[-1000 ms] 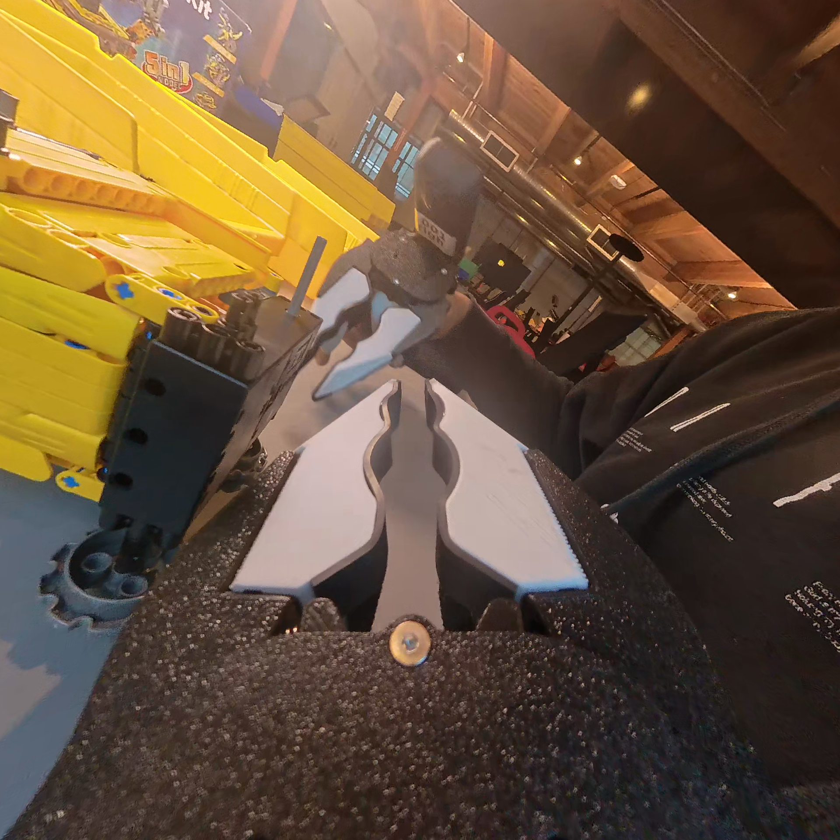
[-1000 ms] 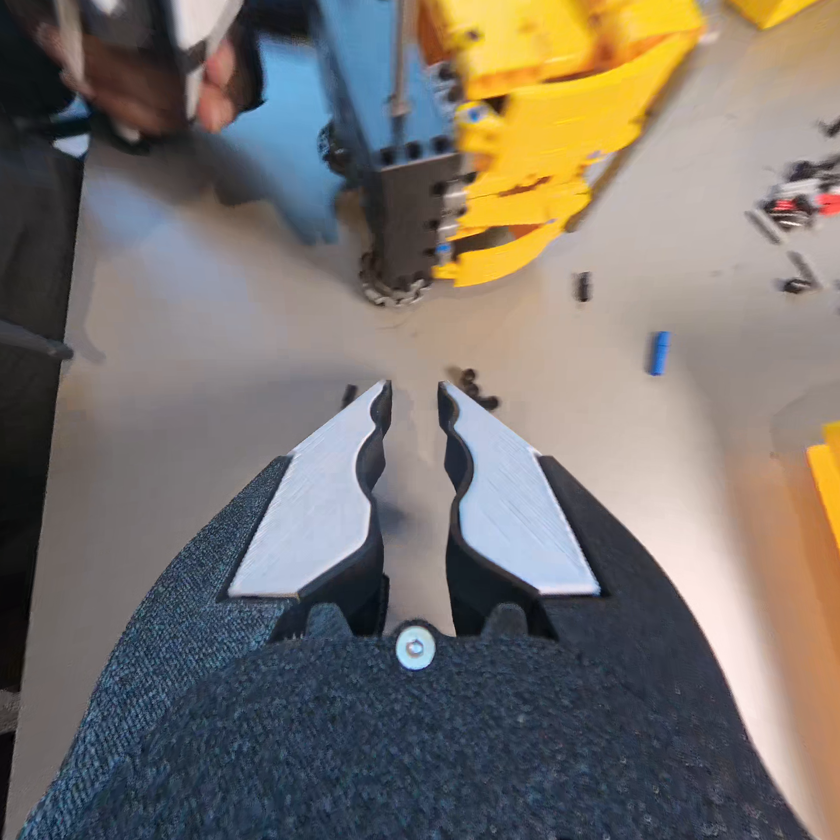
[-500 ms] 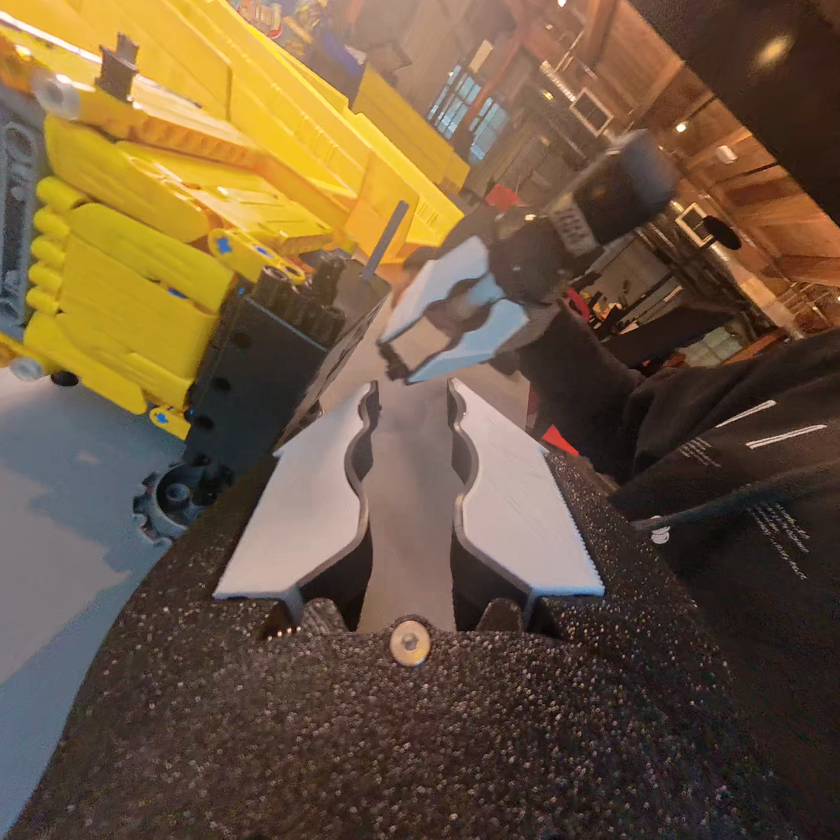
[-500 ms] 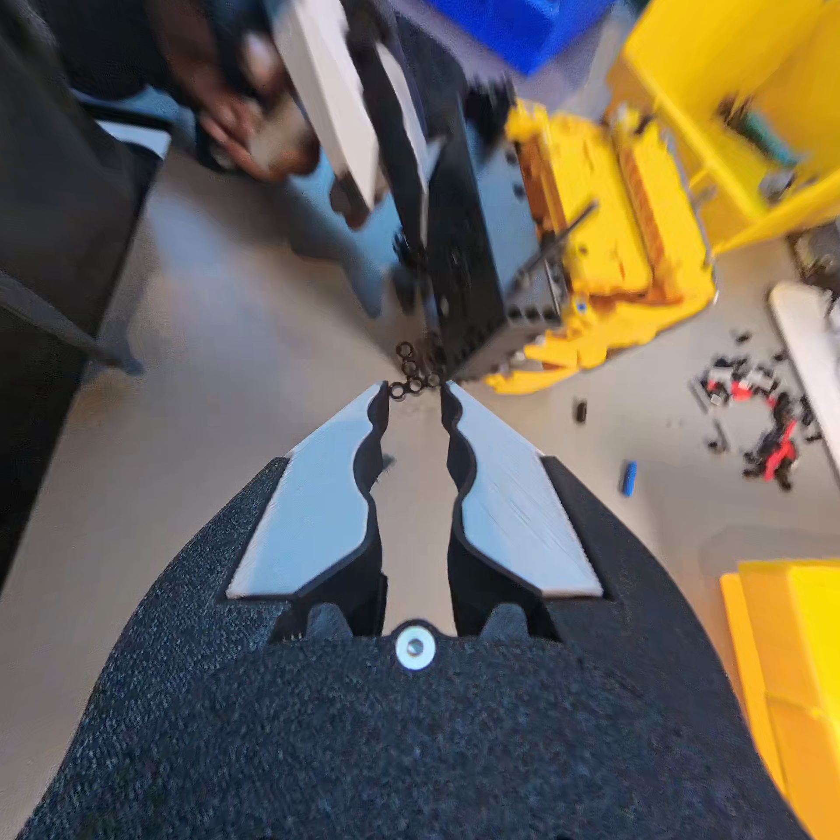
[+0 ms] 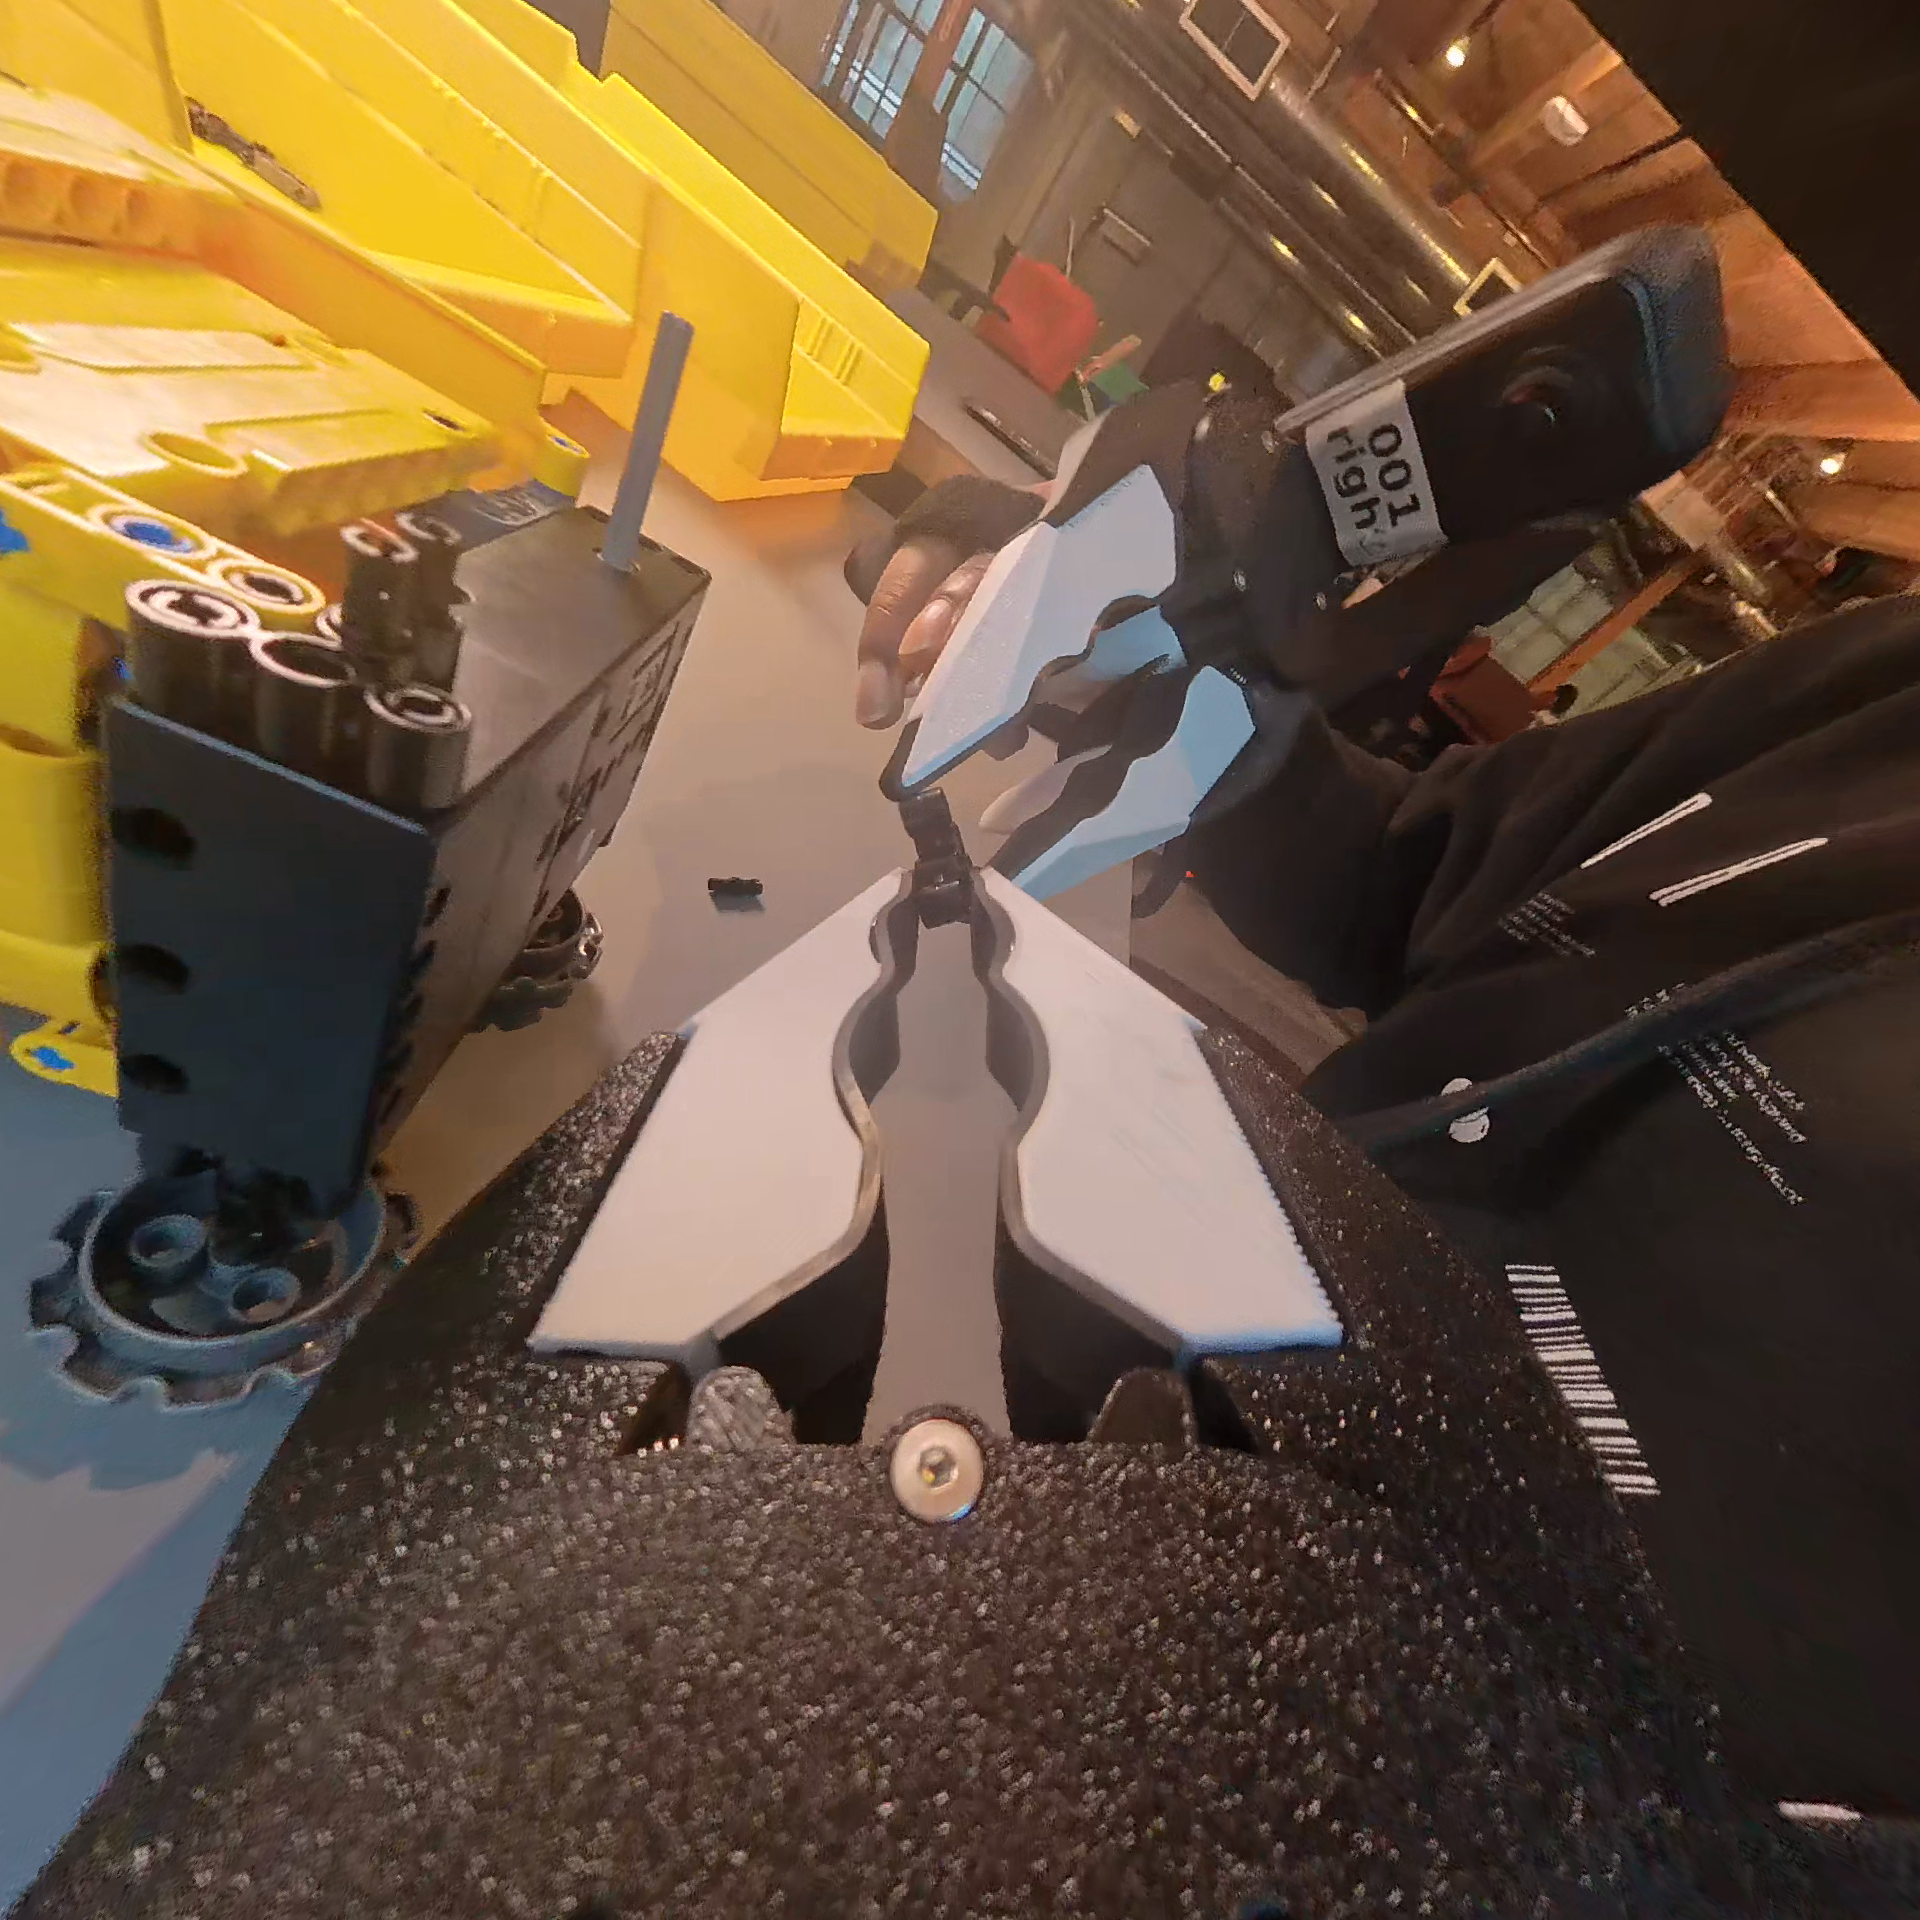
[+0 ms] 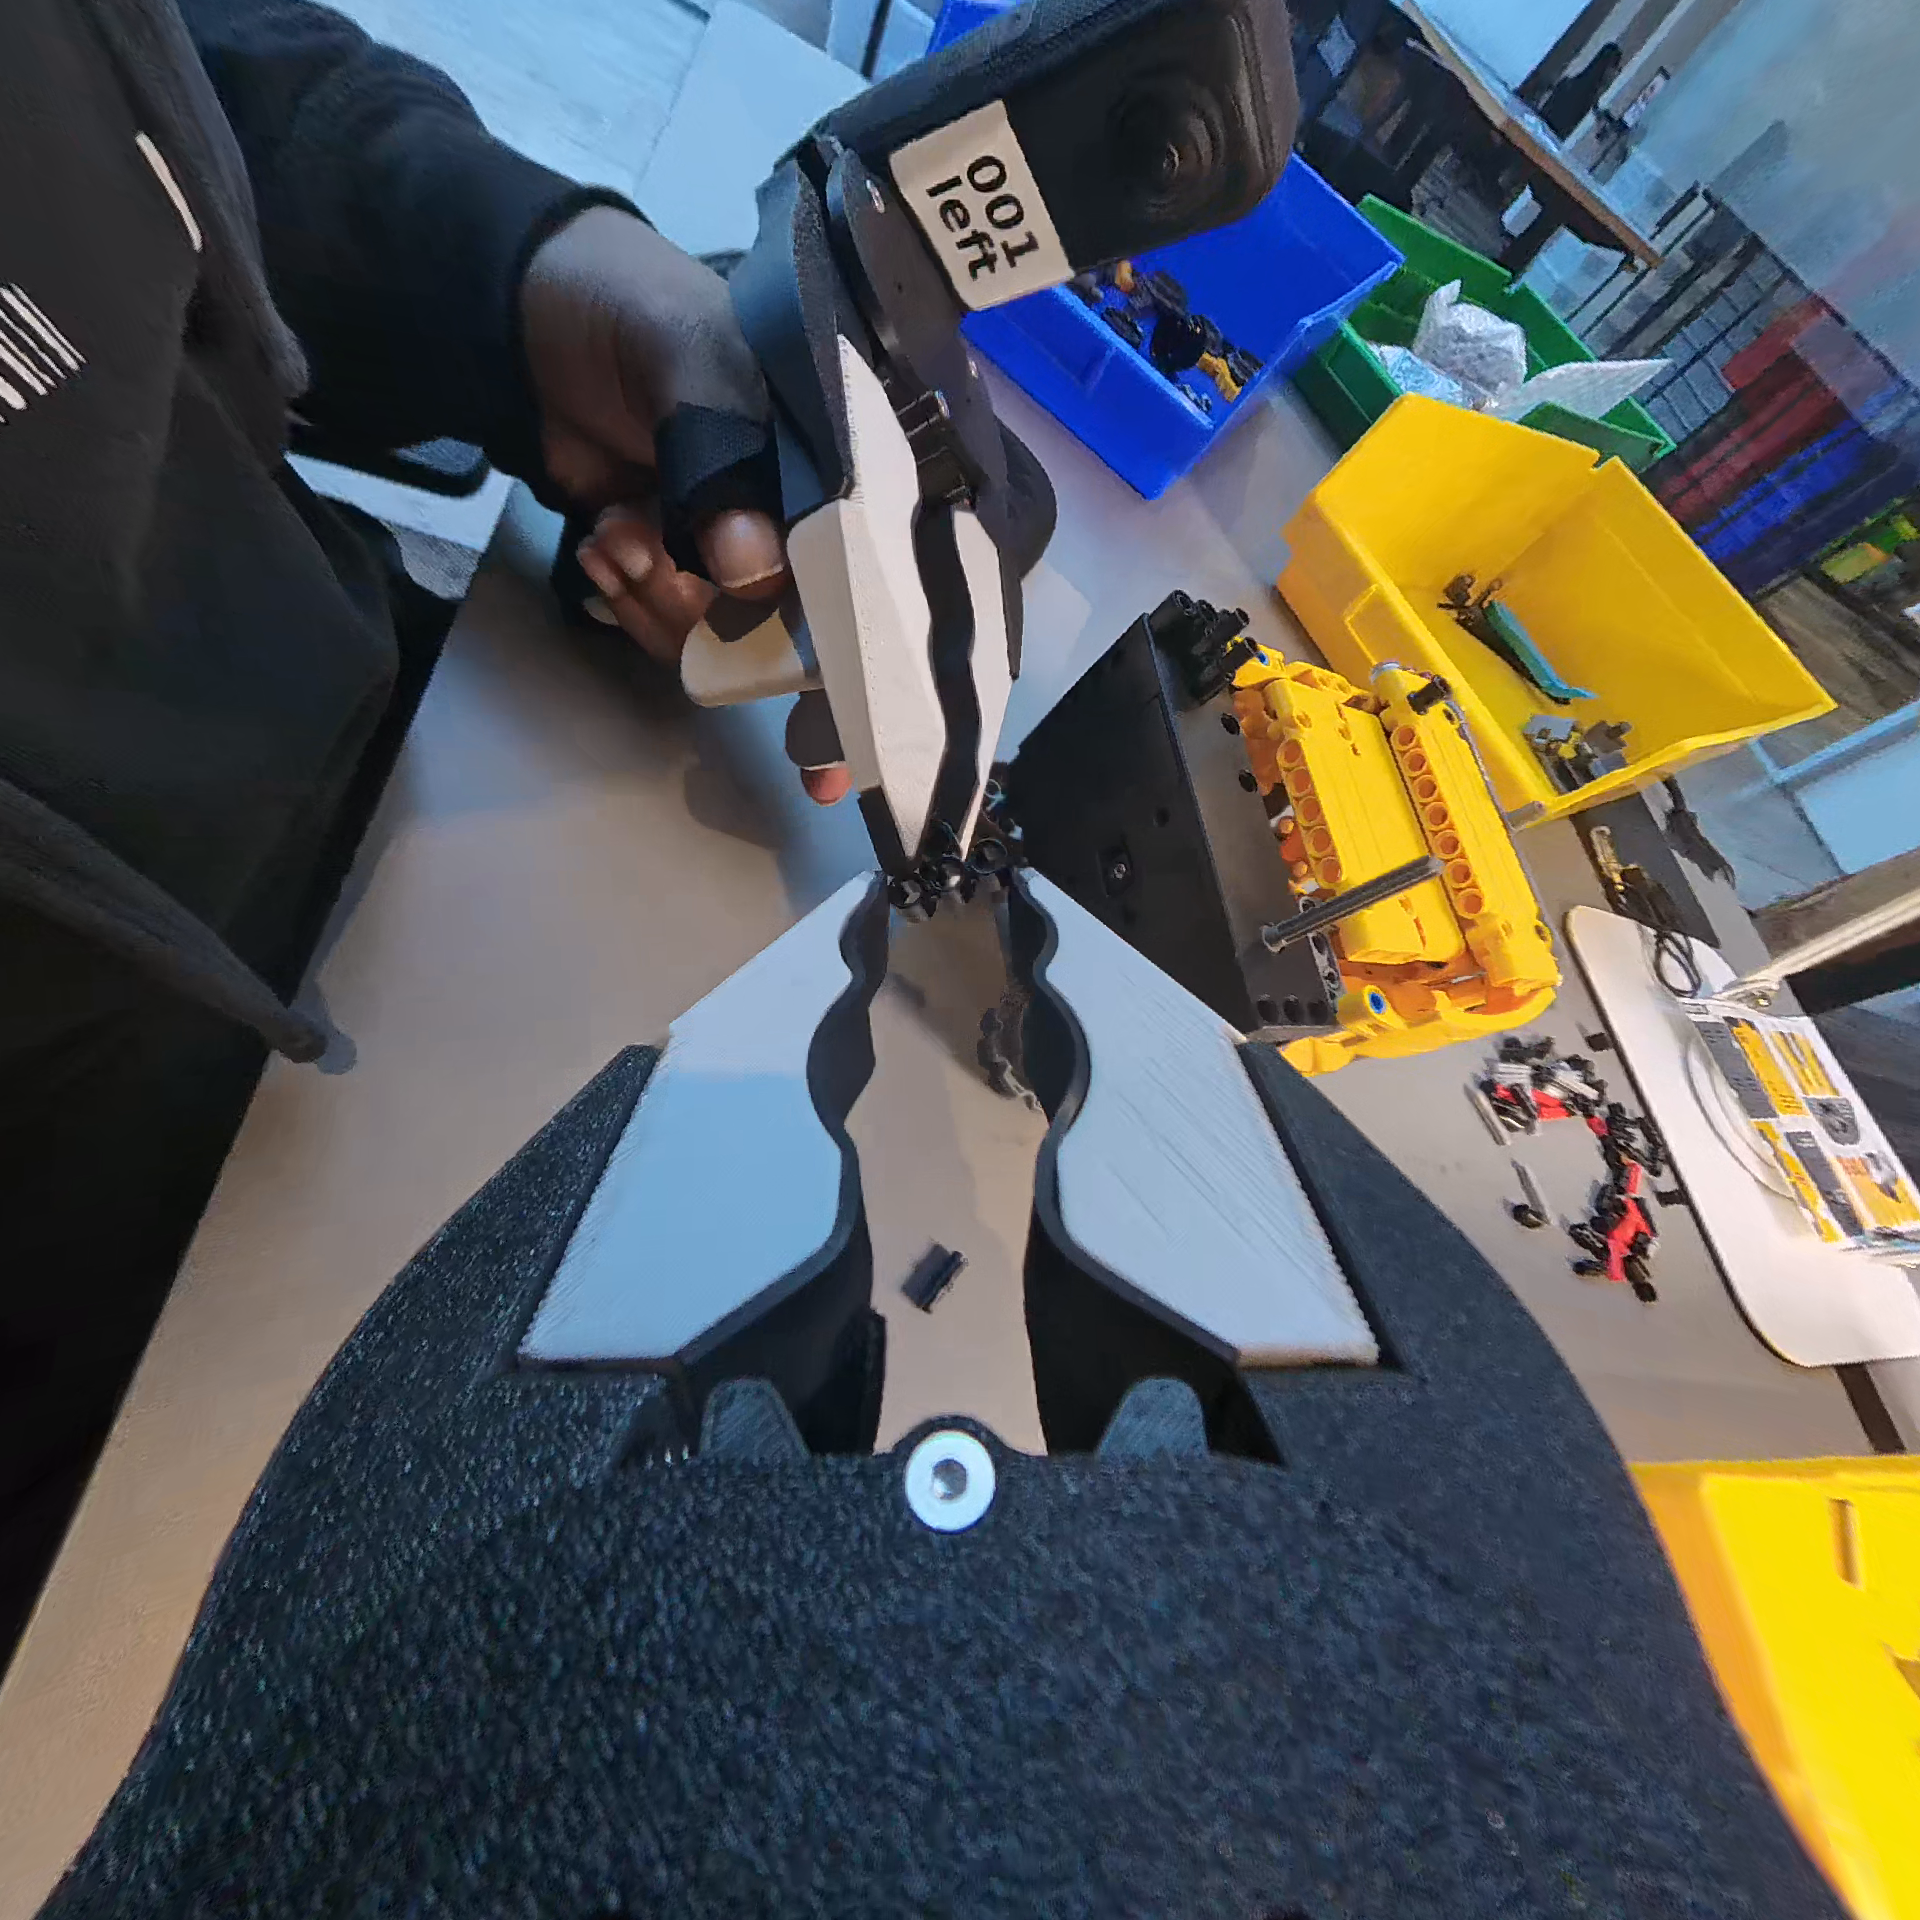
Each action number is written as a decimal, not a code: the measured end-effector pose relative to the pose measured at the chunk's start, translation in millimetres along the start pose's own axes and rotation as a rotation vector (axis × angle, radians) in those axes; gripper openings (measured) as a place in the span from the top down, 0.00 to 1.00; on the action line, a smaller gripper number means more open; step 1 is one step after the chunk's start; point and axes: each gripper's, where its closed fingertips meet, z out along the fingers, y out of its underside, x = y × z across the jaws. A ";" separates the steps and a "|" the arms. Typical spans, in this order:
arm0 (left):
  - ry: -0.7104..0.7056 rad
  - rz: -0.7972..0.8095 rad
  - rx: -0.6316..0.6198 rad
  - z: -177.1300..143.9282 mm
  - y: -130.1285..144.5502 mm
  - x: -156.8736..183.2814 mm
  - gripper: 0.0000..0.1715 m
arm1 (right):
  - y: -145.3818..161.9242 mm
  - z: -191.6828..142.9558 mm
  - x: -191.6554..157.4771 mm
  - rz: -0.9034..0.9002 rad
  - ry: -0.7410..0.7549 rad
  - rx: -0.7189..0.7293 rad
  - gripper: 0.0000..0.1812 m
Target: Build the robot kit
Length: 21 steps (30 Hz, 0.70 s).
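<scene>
My left gripper (image 5: 940, 894) is shut on a small black linked piece (image 5: 932, 847) that sticks out past its tips. In the right wrist view the left gripper (image 6: 925, 852) comes down from above with the black piece (image 6: 940, 878) at its tips. My right gripper (image 6: 951, 888) is open, its fingertips on either side of that piece; it also shows in the left wrist view (image 5: 961, 831). A black and yellow brick model (image 6: 1143, 862) lies just beyond, with a grey axle (image 5: 649, 447) sticking out and a gear wheel (image 5: 197, 1299) at its end.
A small black pin (image 6: 932, 1276) lies on the grey table. Loose black and red pieces (image 6: 1590, 1174) and a white board with a leaflet (image 6: 1714, 1195) are to the right. Yellow (image 6: 1558, 582), blue (image 6: 1174, 332) and green (image 6: 1455, 301) bins stand behind. A person's black sleeve is at left. The tips of both grippers are at nearly the same place. From either gripper's tips it is about 12 centimetres to the gear wheel (image 5: 197, 1299).
My left gripper was open and has shut on the black piece. The two grippers have come together tip to tip beside the model.
</scene>
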 end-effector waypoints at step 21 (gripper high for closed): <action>-0.305 1.185 -0.259 1.1 24.1 -2.5 0.97 | 3.6 -7.3 -24.4 -0.014 -0.102 0.049 0.94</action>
